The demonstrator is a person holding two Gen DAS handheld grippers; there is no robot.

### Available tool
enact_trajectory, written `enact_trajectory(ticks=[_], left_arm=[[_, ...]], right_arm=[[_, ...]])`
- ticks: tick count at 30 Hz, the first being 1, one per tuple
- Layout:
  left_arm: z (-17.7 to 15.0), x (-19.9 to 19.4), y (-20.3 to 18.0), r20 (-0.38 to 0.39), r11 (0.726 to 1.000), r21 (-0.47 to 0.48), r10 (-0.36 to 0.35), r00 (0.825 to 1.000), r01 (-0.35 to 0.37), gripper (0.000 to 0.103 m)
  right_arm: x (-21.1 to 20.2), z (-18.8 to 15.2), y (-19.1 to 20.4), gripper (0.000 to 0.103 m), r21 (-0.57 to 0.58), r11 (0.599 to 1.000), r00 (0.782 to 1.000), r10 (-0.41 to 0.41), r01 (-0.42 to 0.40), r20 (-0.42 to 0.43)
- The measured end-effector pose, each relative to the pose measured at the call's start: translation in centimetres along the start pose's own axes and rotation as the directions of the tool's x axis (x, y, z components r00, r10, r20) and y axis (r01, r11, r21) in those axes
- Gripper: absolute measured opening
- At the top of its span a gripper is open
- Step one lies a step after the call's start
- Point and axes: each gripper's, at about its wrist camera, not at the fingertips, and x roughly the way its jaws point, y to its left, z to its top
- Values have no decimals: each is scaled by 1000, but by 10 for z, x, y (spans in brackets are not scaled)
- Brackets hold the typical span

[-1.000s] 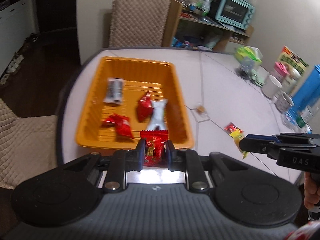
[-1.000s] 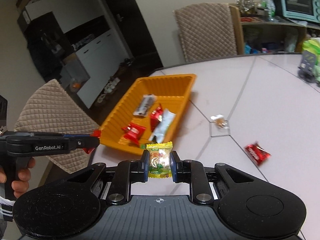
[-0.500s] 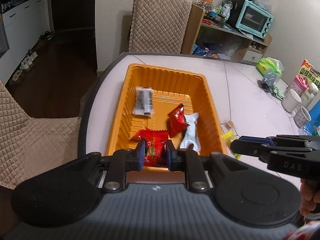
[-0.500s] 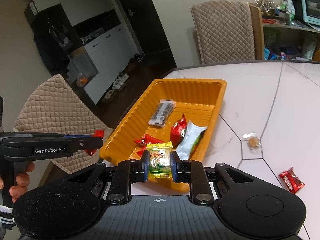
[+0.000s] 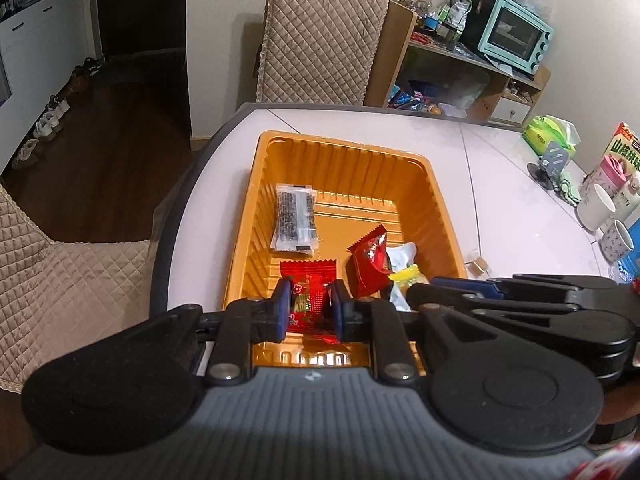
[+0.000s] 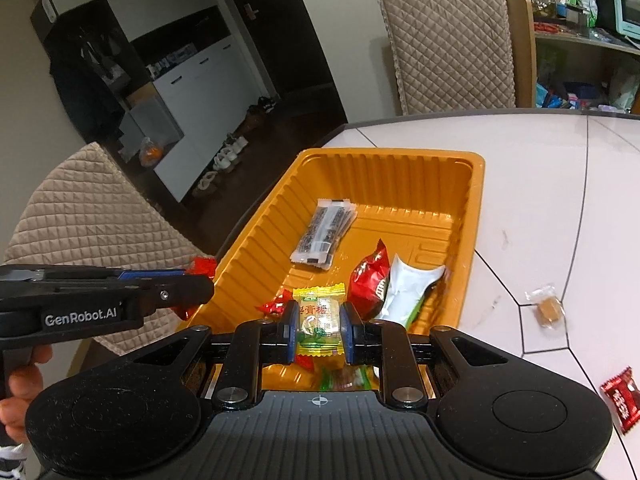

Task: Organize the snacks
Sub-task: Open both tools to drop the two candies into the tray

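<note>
An orange tray [image 5: 344, 156] [image 6: 384, 160] sits on the white table and holds a black-and-clear packet [image 5: 294, 218] [image 6: 326, 232], a red packet [image 5: 368, 264] [image 6: 368, 278] and a white packet [image 6: 408, 284]. My left gripper [image 5: 309, 309] is shut on a red candy packet [image 5: 310, 296] above the tray's near end; it shows at the left of the right wrist view [image 6: 192, 280]. My right gripper [image 6: 319, 326] is shut on a yellow-green candy packet [image 6: 319, 316] over the tray's near part, just right of the left gripper [image 5: 416, 284].
On the table right of the tray lie a small clear-wrapped brown sweet [image 6: 548, 308] [image 5: 478, 266] and a red candy packet [image 6: 622, 398]. Mugs [image 5: 596, 210], a tissue pack [image 5: 550, 136] and cartons stand at the far right. Quilted chairs [image 5: 320, 36] [image 6: 80, 220] stand around the table.
Both grippers have moved forward over the tray's near end with their packets held. They have come closer together, the right gripper now just beside the left.
</note>
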Motion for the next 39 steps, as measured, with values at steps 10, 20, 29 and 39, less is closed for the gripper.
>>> enact_trajectory(ticks=[10,20,29,39], left_arm=[[5,14,9,-17,1000,-8,6,1000,-6,19],[5,16,11,-21,1000,-13,4,1000,-4,19],[3,20,7,-36,1000,-13,8,999,-8,19],[3,21,6,-36,1000,-10,6,999,-6,19]], right_arm=[[17,11,-6,36,61,998,999,33,-34,15],[0,16,-19,44,100,995,1000,-8,6,24],[-12,8,-25,44,95,995,999,-41,41,-3],[-17,4,-22,44,95,995,999,-41,42,-4]])
